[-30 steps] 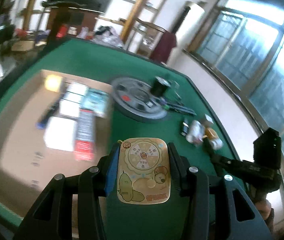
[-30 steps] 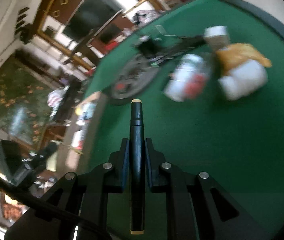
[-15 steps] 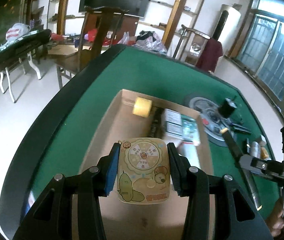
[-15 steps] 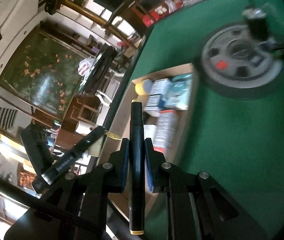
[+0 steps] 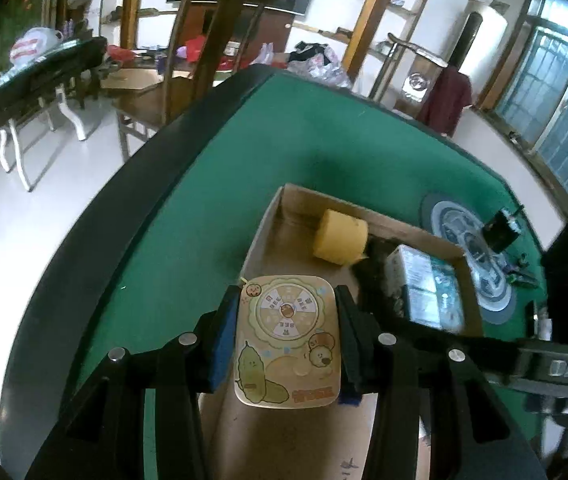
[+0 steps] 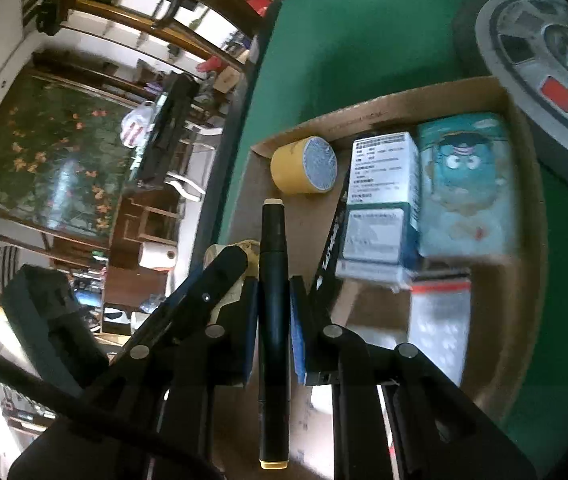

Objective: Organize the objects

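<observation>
My left gripper [image 5: 286, 340] is shut on a flat yellow cartoon card [image 5: 287, 340] and holds it over the near left part of an open cardboard box [image 5: 268, 220] on the green table. My right gripper [image 6: 272, 312] is shut on a black marker pen [image 6: 273, 280] with cream end caps, above the same box [image 6: 384, 108]. The left gripper's arm shows at the left of the right wrist view [image 6: 220, 276]. The box holds a yellow tape roll [image 5: 340, 236], which also shows in the right wrist view [image 6: 304, 165], a white medicine box [image 6: 382, 200] and a blue cartoon packet [image 6: 466, 184].
A grey round disc [image 6: 544, 64] lies on the green table [image 5: 204, 208] right of the box, with a black cylinder [image 5: 500, 232] on it. A red and white packet [image 6: 440, 312] lies in the box. The table's black edge [image 5: 96, 224] curves at the left. A wooden chair [image 5: 204, 56] stands beyond.
Both grippers have swung from the table's right side to over the box, still holding the card and the marker. The right gripper has come close beside the left one.
</observation>
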